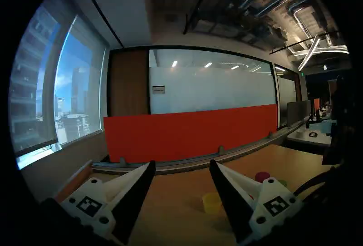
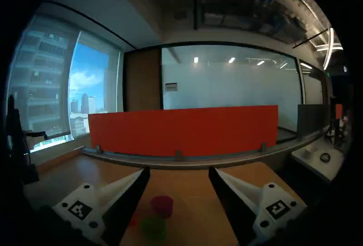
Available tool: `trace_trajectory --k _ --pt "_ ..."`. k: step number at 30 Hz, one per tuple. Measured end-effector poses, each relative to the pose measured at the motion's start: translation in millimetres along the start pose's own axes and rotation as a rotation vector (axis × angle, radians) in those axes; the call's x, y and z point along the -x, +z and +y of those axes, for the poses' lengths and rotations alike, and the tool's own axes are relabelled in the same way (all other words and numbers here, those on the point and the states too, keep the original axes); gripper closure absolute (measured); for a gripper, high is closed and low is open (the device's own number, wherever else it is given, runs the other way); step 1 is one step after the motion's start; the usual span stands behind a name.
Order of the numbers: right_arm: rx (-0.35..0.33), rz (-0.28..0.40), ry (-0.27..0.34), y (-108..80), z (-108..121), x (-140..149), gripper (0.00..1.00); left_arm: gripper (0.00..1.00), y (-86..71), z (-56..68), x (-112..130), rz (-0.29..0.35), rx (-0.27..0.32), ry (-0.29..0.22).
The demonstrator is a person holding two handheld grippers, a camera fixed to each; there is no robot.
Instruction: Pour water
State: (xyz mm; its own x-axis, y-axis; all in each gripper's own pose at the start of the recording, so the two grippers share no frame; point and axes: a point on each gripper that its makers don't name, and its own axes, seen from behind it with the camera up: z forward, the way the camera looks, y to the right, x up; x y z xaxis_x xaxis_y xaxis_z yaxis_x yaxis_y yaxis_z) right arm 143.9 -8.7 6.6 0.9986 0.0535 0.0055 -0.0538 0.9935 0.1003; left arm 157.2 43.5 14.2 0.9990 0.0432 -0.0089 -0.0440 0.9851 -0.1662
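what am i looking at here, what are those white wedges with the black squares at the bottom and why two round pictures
There is no robot here: a person holds a two-finger tool, called a gripper, in each hand. Each gripper carries a wide-angle camera looking forward along its own fingers, which is why the pictures are round and bent. The white wedges are those fingers. One picture comes from the left gripper, the other from the right gripper. Both are open and hold nothing. Below them is a wooden table. On it, the left gripper view shows a yellow cup; the right gripper view shows a magenta cup and a green cup. Behind stands an orange divider.
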Motion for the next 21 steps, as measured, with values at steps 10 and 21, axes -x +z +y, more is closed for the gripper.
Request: trace_trajectory --k 10,21 --pt "-0.036 -0.019 0.014 -2.3 -5 -10 0.01 0.12 6.6 -2.5 -9 -0.037 0.019 -0.021" --pt "-0.116 -0.014 -0.006 -2.8 -20 -14 0.01 0.12 11.1 10.5 -11 -0.039 0.091 -0.059"
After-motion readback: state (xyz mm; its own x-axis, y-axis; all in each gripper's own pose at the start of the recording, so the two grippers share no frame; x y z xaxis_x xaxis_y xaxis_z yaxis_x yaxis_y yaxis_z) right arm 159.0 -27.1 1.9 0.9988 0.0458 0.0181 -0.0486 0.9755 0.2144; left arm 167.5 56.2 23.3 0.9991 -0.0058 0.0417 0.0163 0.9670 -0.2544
